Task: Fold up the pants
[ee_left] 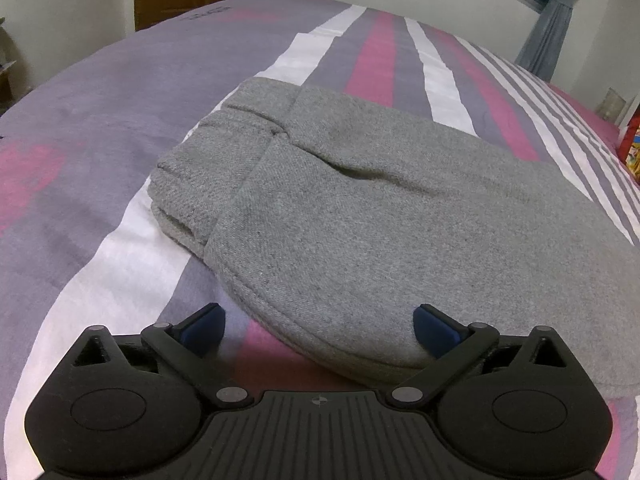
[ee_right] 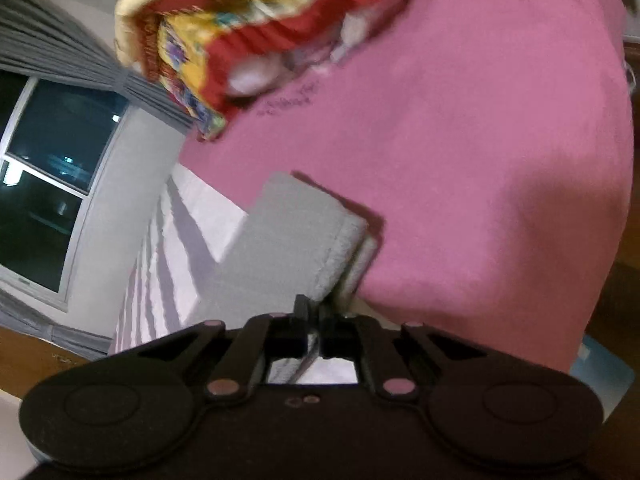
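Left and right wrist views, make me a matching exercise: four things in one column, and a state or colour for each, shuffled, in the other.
Things:
1. left gripper
2. right gripper
3. pants
4. curtain

States or colours:
A. grey fabric folded over, lying on the striped bed cover
B. shut on grey fabric
C. grey, gathered beside a dark window
D. open, fingers apart at the fabric's near edge

Pairs: 1-D, 2-B, 3-A, 4-C
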Demonstrator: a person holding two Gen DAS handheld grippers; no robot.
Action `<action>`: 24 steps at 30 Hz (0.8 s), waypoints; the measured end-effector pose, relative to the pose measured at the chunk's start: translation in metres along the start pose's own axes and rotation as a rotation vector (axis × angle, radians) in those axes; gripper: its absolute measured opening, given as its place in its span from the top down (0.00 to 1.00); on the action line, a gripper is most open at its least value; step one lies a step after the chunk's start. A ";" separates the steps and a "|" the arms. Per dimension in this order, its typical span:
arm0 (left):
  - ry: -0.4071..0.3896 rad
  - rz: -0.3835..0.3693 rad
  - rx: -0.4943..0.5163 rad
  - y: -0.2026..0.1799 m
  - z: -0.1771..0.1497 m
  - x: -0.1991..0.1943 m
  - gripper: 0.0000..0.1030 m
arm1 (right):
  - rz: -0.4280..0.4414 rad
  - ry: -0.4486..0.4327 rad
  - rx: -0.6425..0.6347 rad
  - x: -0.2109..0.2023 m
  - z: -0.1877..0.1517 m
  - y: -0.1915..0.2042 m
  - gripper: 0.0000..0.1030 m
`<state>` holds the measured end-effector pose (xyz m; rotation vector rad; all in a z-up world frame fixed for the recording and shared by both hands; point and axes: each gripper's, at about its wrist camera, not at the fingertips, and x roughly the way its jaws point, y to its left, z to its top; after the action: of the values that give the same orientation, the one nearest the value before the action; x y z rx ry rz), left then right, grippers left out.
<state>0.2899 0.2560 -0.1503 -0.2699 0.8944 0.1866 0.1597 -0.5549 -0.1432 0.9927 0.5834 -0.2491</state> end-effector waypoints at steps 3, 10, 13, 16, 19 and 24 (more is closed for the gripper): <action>-0.063 -0.022 -0.028 0.006 0.000 -0.018 0.02 | 0.017 -0.028 -0.040 -0.016 0.003 0.012 0.62; -0.179 -0.215 -0.357 0.066 -0.015 -0.041 0.35 | 0.061 -0.036 -0.111 -0.036 -0.007 0.010 0.37; -0.160 -0.259 -0.403 0.074 -0.012 -0.032 0.35 | 0.035 -0.008 -0.088 -0.026 -0.011 0.002 0.38; -0.147 -0.273 -0.429 0.074 -0.003 -0.018 0.56 | 0.056 -0.016 -0.040 -0.020 -0.013 -0.001 0.37; -0.133 -0.244 -0.493 0.081 0.006 -0.006 0.82 | 0.068 -0.020 0.005 -0.016 -0.012 -0.004 0.37; -0.089 -0.222 -0.409 0.073 -0.001 0.013 0.80 | 0.120 -0.040 0.072 -0.009 -0.008 -0.014 0.34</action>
<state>0.2777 0.3259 -0.1724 -0.7324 0.7266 0.1729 0.1430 -0.5563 -0.1514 1.0858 0.4790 -0.1836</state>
